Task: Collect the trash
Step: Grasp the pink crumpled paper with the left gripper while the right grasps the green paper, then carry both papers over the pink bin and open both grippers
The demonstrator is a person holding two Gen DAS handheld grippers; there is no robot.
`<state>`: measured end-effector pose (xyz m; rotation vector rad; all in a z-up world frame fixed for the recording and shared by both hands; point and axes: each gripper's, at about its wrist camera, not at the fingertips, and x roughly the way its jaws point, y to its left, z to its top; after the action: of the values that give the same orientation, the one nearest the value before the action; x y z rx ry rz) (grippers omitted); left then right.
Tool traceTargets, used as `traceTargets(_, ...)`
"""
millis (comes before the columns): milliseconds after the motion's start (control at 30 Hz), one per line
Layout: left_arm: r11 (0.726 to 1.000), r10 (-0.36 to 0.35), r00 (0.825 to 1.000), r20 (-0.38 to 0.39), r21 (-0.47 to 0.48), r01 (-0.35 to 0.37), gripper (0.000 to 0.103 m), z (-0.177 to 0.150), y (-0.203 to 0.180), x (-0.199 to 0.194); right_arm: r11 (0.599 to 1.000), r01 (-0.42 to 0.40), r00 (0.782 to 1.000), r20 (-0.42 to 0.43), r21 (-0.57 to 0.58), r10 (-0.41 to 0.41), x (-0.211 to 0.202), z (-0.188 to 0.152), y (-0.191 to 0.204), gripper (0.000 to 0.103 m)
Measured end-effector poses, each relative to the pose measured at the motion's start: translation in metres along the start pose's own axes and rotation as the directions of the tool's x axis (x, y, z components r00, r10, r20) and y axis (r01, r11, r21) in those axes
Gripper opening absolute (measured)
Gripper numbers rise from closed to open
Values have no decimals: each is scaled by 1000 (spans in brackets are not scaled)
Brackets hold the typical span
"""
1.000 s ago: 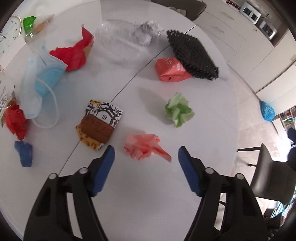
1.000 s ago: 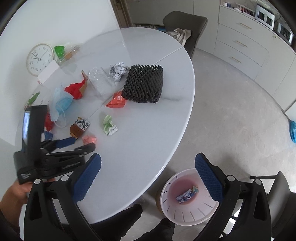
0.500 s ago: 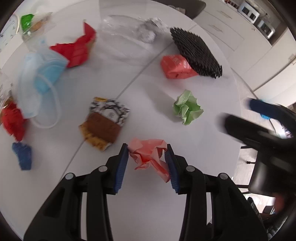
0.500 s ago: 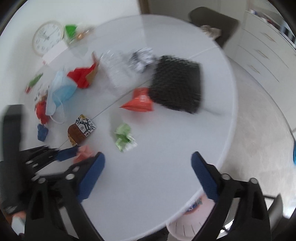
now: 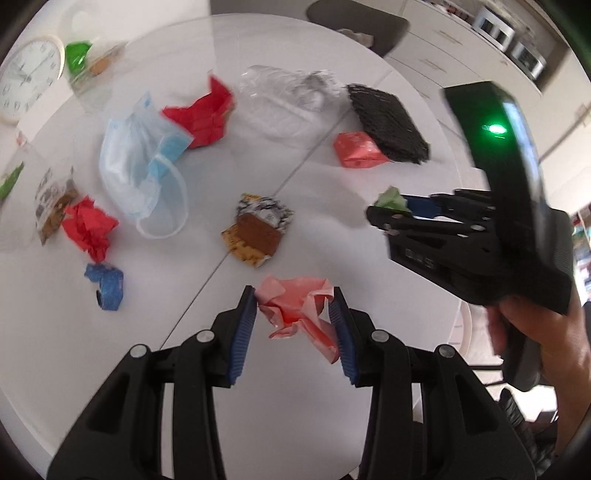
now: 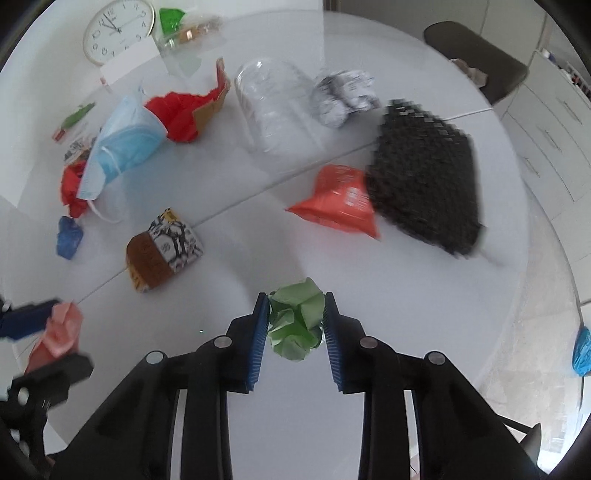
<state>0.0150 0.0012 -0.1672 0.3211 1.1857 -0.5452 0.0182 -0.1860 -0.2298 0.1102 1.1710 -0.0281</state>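
My left gripper (image 5: 293,314) is shut on a crumpled pink paper (image 5: 299,310) above the white table (image 5: 258,387). My right gripper (image 6: 295,321) is shut on a crumpled green paper ball (image 6: 295,323). In the left wrist view the right gripper (image 5: 399,208) shows at right with the green paper (image 5: 391,197) at its tips. In the right wrist view the left gripper (image 6: 48,321) shows at lower left with the pink paper (image 6: 59,332).
More trash lies on the table: blue face mask (image 5: 140,155), red paper (image 5: 203,114), snack wrapper (image 5: 255,229), small red (image 5: 88,225) and blue (image 5: 105,282) scraps, orange packet (image 6: 340,203), black mesh pad (image 6: 424,177), clear plastic container (image 6: 273,103), wall clock (image 6: 118,29).
My left gripper closed on the pink paper and lifted it. My right gripper swung from over the floor bin to the table and closed on the green paper ball.
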Motion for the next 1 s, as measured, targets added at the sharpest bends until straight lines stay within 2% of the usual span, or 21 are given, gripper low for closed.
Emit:
traceTargets(100,996,-36,999,7,78,35,40,2,-27,-5,997,-12,999,35,71,10,-36,-23,-28,30)
traceTargets(167,989,-70,998,5,131,69,40,6,-51,-5,990,-5,999,55,140,-2,-65,-54,-56,30)
traceTargets(300,964,-150,988,-26,216,152,40,6,-104,-4,972,53,998,9,228,-56,-85,-119,-99,30)
traceTargets(400,937,-205,976,-74,273,217,40,2,-144,5,948,89,994,-83,305,-67,-64,-171,-137,30)
traceTargets(467,910,-235,962,-137,316,267,40,-4,-174,17,931,94,987,-158,353,-40,-31,-206,-161,31)
traceTargets(533,892,-235,955,-181,349,286,40,-10,-197,27,921,77,981,-196,383,0,-6,-228,-174,35)
traceTargets(567,879,-224,953,-204,379,288,40,-15,-212,35,917,63,978,-207,395,22,2,-236,-179,40)
traceTargets(633,861,-202,952,-232,421,285,40,-20,-233,46,908,68,976,-218,413,26,10,-243,-187,78)
traceTargets(700,849,-178,952,-250,449,277,40,-25,-250,57,902,99,977,-211,421,-9,3,-249,-198,86)
traceTargets(800,843,-168,946,-278,458,284,40,-29,-269,70,896,97,983,-181,434,-18,-18,-257,-208,95)
traceTargets(900,837,-174,935,-309,454,306,40,-35,-283,84,887,118,986,-155,446,-53,-49,-265,-223,97)
traceTargets(933,834,-178,932,-317,454,313,43,-37,-288,90,884,126,987,-147,451,-65,-62,-269,-228,98)
traceTargets(1000,830,-177,925,-337,454,325,68,-43,-296,102,876,138,987,-135,463,-84,-82,-274,-238,100)
